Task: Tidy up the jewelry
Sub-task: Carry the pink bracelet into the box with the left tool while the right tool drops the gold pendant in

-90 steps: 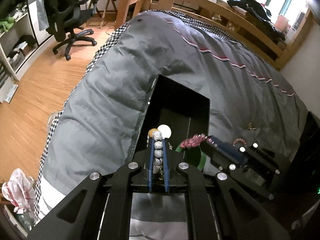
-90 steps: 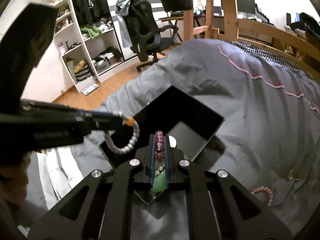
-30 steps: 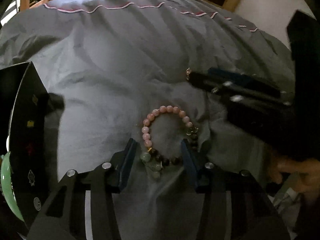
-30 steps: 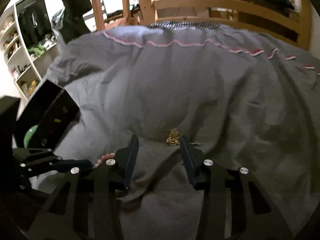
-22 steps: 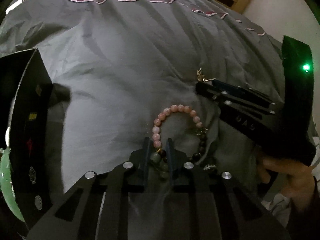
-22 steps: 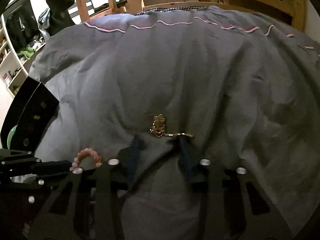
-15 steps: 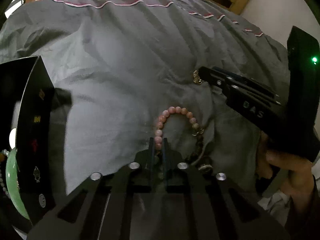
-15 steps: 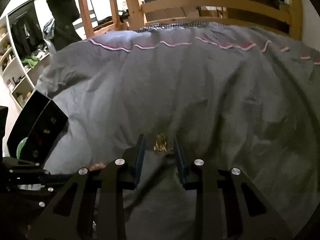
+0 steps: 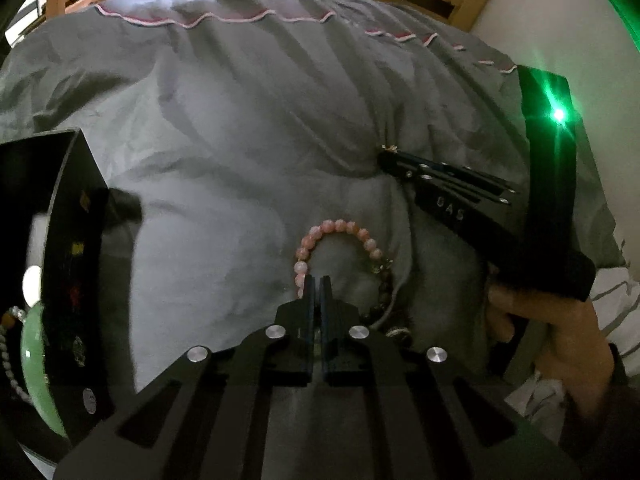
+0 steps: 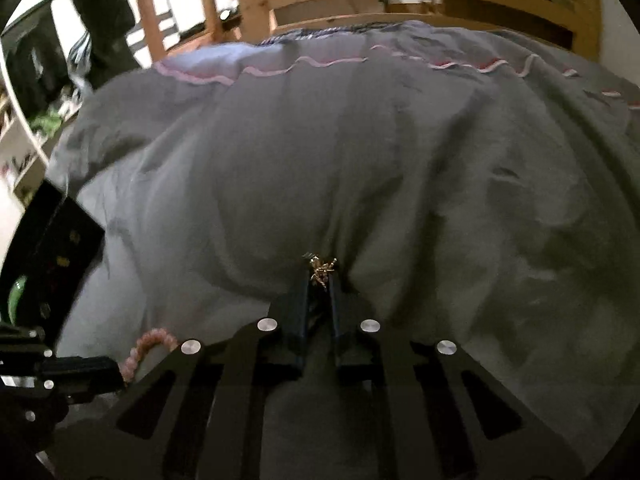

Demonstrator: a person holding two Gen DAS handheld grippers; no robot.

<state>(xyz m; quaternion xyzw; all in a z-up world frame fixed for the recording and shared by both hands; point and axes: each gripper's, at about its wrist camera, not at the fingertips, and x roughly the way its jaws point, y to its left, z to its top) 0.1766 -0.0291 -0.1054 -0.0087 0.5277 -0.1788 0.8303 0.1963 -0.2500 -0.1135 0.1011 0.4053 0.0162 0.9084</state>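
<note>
Bedding: grey duvet bearing jewelry. Left gripper clamped on the near arc of the pink bead bracelet; right gripper pinching the gold chain. Black jewelry box lies far left.

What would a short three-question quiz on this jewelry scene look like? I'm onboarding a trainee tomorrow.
1. True or false: the left gripper is shut on the pink bead bracelet.
2. Multiple choice: what does the right gripper pinch? A) a green bangle B) a gold chain piece C) a white pearl strand
3. Fill in: both pieces lie on a grey ____.

Key
1. True; the gripper is closed on the bracelet's near side.
2. B
3. Duvet; the black jewelry box sits at its left.
</note>
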